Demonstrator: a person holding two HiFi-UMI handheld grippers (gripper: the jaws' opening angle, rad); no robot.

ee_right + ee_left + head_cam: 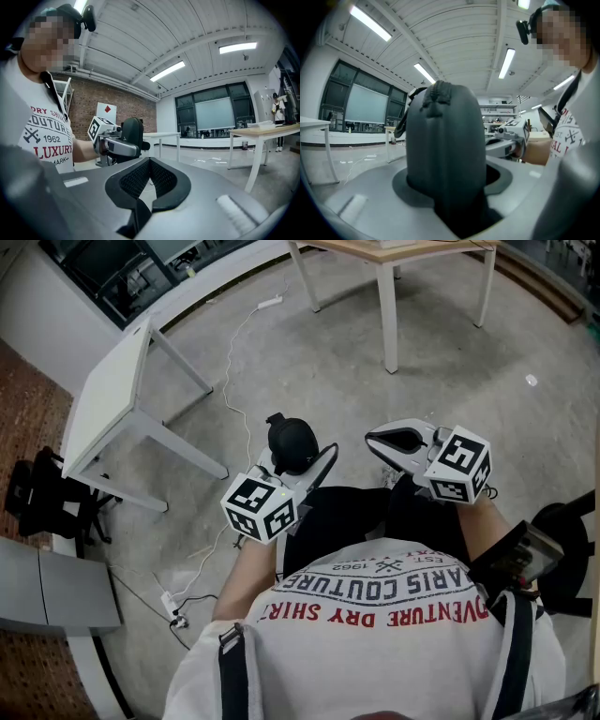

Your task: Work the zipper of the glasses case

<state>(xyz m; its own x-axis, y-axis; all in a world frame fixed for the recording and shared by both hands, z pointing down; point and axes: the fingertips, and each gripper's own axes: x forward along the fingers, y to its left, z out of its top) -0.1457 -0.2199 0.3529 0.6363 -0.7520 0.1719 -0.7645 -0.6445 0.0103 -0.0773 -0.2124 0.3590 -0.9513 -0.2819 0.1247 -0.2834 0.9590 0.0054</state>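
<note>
Black glasses case [445, 154]: left gripper [298, 457]; right gripper [149, 180] empty.

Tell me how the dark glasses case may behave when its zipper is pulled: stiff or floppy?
The glasses case looks stiff: its domed shell shows no dent while the left gripper clamps it. Probably light, since a grip at one end holds it upright. Its matte surface seems unlikely to slip.

This looks like a big work room or lab. The grey floor [450, 381] is bare. A white table [108, 404] and a wooden-topped table [394, 249] stand apart. A cable [228, 381] trails across the floor. Long lights [167, 71] hang overhead, near a brick wall [136, 105].
</note>
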